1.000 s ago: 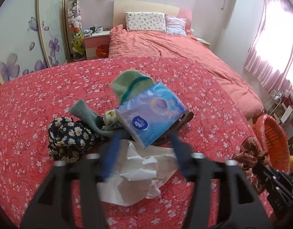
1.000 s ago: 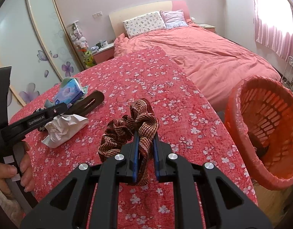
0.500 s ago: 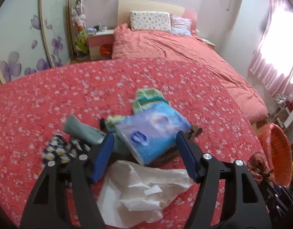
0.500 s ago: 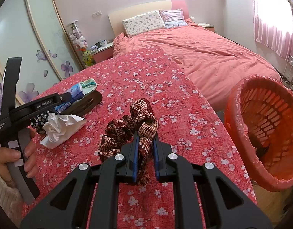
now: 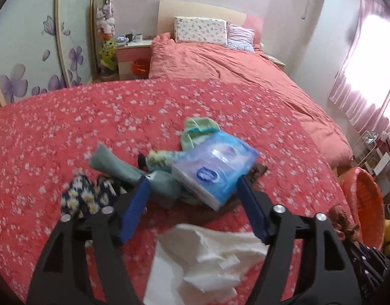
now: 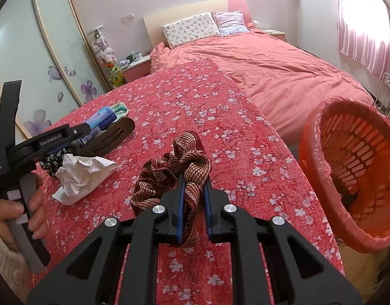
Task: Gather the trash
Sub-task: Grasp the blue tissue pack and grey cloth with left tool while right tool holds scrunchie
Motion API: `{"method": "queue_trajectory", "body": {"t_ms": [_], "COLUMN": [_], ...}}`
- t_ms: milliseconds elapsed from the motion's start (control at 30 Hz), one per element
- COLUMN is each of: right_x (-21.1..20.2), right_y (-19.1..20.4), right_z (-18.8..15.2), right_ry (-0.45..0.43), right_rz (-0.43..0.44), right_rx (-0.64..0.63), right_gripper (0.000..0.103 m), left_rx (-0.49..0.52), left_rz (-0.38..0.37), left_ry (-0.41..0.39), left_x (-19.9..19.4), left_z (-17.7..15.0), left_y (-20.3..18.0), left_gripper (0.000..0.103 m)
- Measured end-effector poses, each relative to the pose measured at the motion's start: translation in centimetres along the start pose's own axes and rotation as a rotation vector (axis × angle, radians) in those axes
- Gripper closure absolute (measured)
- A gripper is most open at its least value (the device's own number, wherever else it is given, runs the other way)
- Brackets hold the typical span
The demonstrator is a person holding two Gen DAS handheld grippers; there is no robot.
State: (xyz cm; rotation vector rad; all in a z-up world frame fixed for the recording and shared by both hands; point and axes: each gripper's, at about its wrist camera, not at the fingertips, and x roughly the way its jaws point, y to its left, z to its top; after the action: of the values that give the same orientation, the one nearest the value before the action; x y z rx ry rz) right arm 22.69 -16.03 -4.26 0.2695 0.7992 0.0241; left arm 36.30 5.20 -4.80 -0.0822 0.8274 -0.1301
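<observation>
A blue tissue pack [image 5: 215, 167] lies on a pile of cloths on the red flowered tabletop [image 5: 68, 127]. My left gripper [image 5: 192, 179] straddles it. Its jaws are opening, the left finger stands clear of the pack, and the right one is at its edge. A crumpled white paper [image 5: 207, 259] lies just below the fingers. My right gripper [image 6: 194, 180] is shut on a brown woven scrunchie [image 6: 179, 170] that rests on the table. The right wrist view also shows the tissue pack [image 6: 101, 120] and the white paper [image 6: 80, 175]. An orange basket [image 6: 309, 137] stands off the table's right edge.
Around the pack lie a pale green sock [image 5: 200, 127], a teal cloth [image 5: 113, 162], a navy daisy-print cloth [image 5: 80, 195] and a flat brown object [image 6: 113, 137]. A person's hand [image 6: 6, 211] holds the left gripper's handle. A pink bed [image 6: 271, 71] lies beyond the table.
The tissue pack, held up between the left fingers a second ago, has come down onto the cloth pile, and the left jaws stand wider. The right gripper and scrunchie have not moved.
</observation>
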Motion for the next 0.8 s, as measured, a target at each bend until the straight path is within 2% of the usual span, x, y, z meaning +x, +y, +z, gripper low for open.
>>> {"method": "queue_trajectory", "body": {"t_ms": [267, 433, 800], "right_x": [0.5, 0.7, 0.3], "right_y": [0.1, 0.3, 0.3], "right_z": [0.3, 0.3, 0.5], "right_ry": [0.005, 0.007, -0.003], "right_rz": [0.004, 0.002, -0.002], "right_rx": [-0.008, -0.009, -0.013], "right_gripper": [0.09, 0.09, 0.09], "left_rx": [0.061, 0.082, 0.072], "left_rz": [-0.031, -0.034, -0.026], "left_ry": [0.028, 0.041, 0.017], "left_x": [2.3, 3.1, 2.1], "left_z": [0.8, 1.0, 1.1], "left_y": [-0.9, -1.4, -1.1], "left_gripper": [0.029, 0.036, 0.039]}}
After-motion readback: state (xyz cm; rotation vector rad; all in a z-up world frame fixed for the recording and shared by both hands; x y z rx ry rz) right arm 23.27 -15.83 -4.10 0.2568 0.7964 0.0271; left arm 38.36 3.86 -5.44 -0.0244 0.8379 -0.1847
